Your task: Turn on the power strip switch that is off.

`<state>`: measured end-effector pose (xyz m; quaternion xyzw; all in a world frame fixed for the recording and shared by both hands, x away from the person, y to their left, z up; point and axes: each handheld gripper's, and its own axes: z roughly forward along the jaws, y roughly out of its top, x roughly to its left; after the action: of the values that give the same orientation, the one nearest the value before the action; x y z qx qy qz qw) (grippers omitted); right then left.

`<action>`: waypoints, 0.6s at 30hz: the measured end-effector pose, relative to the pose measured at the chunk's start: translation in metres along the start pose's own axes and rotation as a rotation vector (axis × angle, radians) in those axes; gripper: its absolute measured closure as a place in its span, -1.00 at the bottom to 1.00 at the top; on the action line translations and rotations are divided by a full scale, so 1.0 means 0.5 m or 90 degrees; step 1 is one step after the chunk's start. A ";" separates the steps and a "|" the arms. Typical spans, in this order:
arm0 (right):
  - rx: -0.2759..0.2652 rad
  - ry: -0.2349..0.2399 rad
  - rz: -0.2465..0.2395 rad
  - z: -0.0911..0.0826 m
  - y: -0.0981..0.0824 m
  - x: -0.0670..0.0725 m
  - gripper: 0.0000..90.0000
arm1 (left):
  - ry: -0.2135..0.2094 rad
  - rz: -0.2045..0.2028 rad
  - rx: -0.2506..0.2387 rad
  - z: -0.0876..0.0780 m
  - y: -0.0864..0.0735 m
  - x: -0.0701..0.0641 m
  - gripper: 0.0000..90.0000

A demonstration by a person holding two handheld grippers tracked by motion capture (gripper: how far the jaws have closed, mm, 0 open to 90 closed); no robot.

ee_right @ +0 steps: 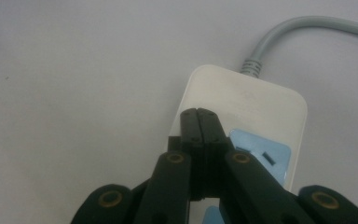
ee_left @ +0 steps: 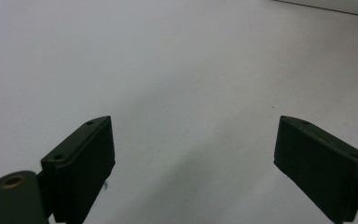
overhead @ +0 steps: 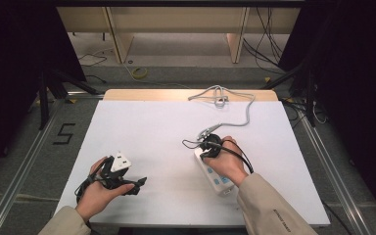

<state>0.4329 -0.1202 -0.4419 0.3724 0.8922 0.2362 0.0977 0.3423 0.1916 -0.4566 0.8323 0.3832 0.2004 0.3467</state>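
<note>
Two grippers: the left gripper (ee_left: 193, 163) is spread wide over bare table (overhead: 152, 127), the right gripper (ee_right: 199, 116) clenched on nothing, tips pressed onto the power strip (ee_right: 261, 107) at the table's right-near part. Strip looks rigid, light, slick — best gripped across its narrow sides; its cord (overhead: 247, 110) is limp.

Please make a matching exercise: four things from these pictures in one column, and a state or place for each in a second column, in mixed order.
Things:
1. left gripper
2. right gripper
3. white plastic power strip with blue sockets
4. grey cable

States or places:
A. runs toward the table's far edge
B. jaws wide apart over bare white table
C. jaws closed together
D. lies under the right gripper

Pairs: 1-B, 2-C, 3-D, 4-A
</note>
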 end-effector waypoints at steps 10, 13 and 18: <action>-0.017 0.007 -0.003 -0.004 -0.002 -0.001 1.00 | 0.000 0.000 0.000 0.000 0.000 0.000 -0.74; -0.029 0.007 -0.002 -0.011 -0.001 -0.002 0.98 | 0.000 -0.001 0.000 0.000 0.000 0.000 -0.74; -0.043 0.012 0.003 -0.022 -0.010 -0.011 0.86 | 0.000 -0.001 0.000 -0.001 0.000 0.000 -0.74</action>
<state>0.4297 -0.1308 -0.4348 0.3687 0.8837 0.2700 0.1012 0.3419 0.1920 -0.4563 0.8320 0.3842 0.2002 0.3465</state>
